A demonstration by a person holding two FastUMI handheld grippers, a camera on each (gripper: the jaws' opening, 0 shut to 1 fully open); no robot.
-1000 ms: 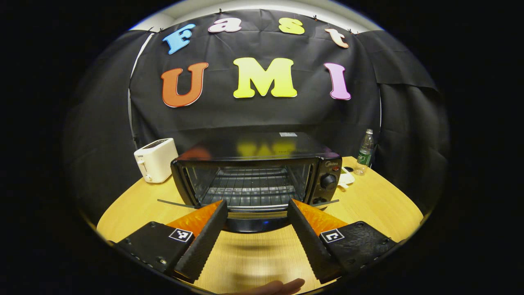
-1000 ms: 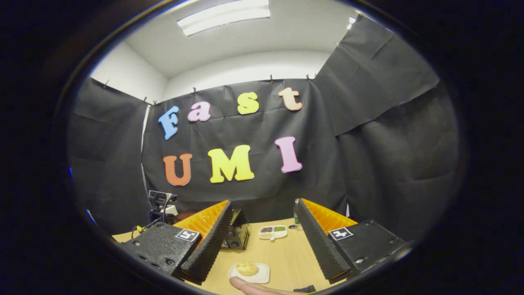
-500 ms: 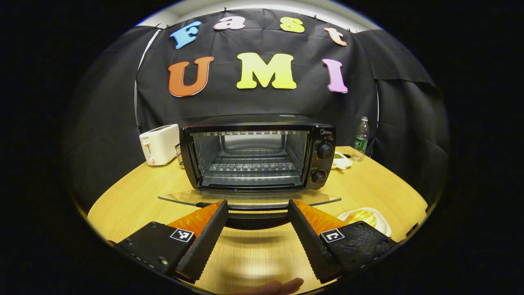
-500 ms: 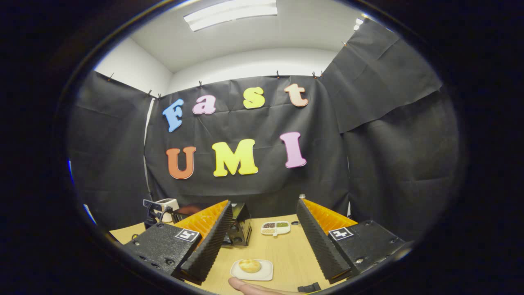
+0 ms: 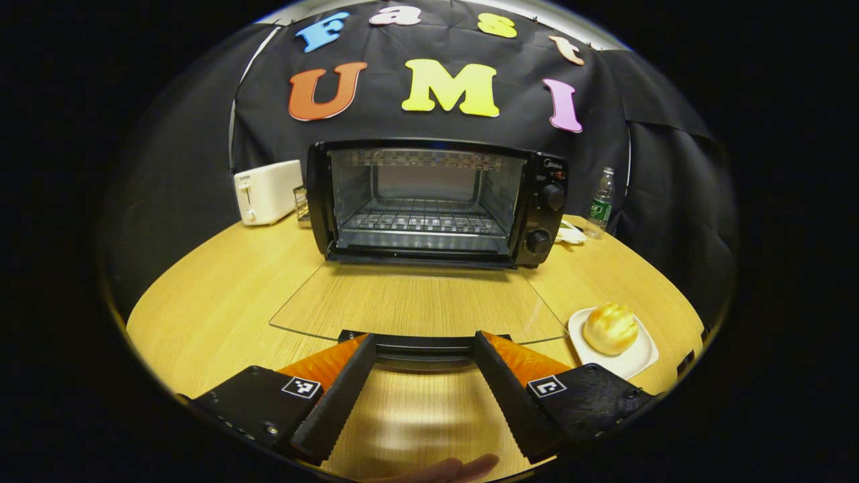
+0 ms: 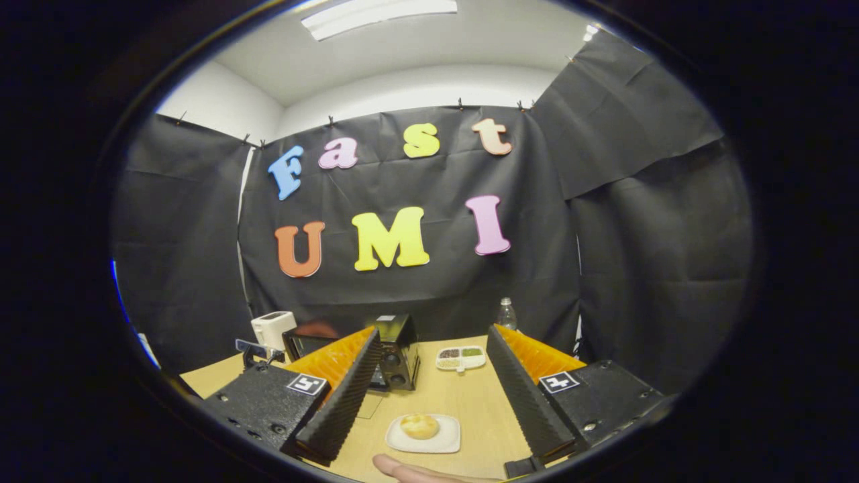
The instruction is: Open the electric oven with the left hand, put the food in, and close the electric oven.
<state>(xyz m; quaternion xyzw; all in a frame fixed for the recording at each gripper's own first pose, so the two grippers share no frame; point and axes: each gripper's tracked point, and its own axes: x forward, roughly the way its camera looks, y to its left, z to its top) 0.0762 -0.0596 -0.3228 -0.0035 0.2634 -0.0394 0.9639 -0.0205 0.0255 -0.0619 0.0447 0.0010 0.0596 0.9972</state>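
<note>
The black electric oven stands at the back of the wooden table with its cavity and wire rack exposed. Its glass door lies folded down nearly flat toward me. The door handle sits right at the tips of my left gripper, whose jaws are spread wide and open. A round bun rests on a white plate to the right of the door. In the right gripper view the bun lies low between the spread fingers of my open right gripper, which hangs above the table, with the oven to the left.
A white toaster stands left of the oven and a water bottle to its right. A small divided dish sits near the bottle. A person's fingertip shows at the bottom edge.
The oven door has swung from nearly level with the camera down to flat, and my left gripper has come back and down with the handle. The right gripper has tipped slightly downward.
</note>
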